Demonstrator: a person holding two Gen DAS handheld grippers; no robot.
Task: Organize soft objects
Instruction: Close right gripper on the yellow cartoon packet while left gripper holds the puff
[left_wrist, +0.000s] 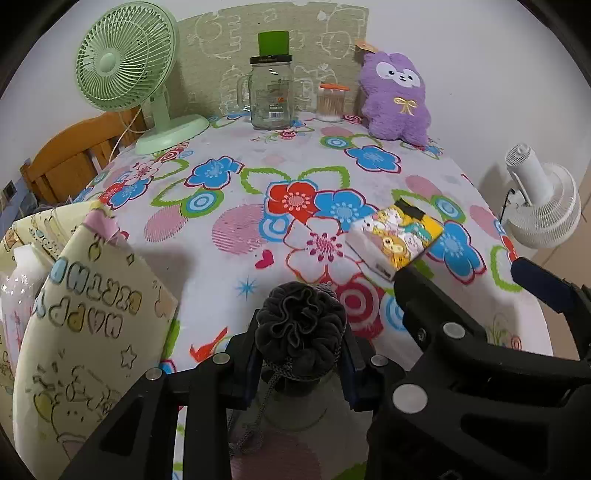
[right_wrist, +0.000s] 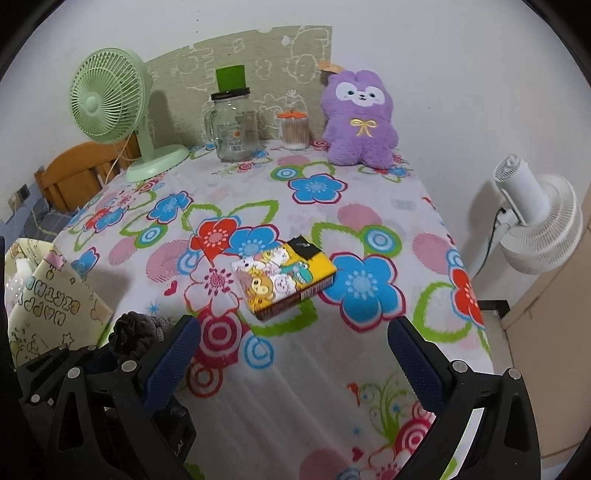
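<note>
The left gripper (left_wrist: 301, 356) clamps the grey pouch (left_wrist: 301, 332) at six o'clock, near the table's front edge, so the pick-up step looks in hand. The right gripper (right_wrist: 293, 363) hovers with jaws spread and empty. Next likely comes carrying the pouch to the gift bag (left_wrist: 85, 332) at eight o'clock.

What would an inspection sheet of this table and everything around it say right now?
Surface: flowered tablecloth.
Job's things: grey drawstring pouch; purple plush upright at the back.
Clutter: cartoon box, glass jar, swab pot, green fan, gift bag.
Grippers: left gripper shut on the pouch; right gripper open, holding nothing.
Cables: fan cord; black lead at the white fan.
Surroundings: white wall, wooden chair.
</note>
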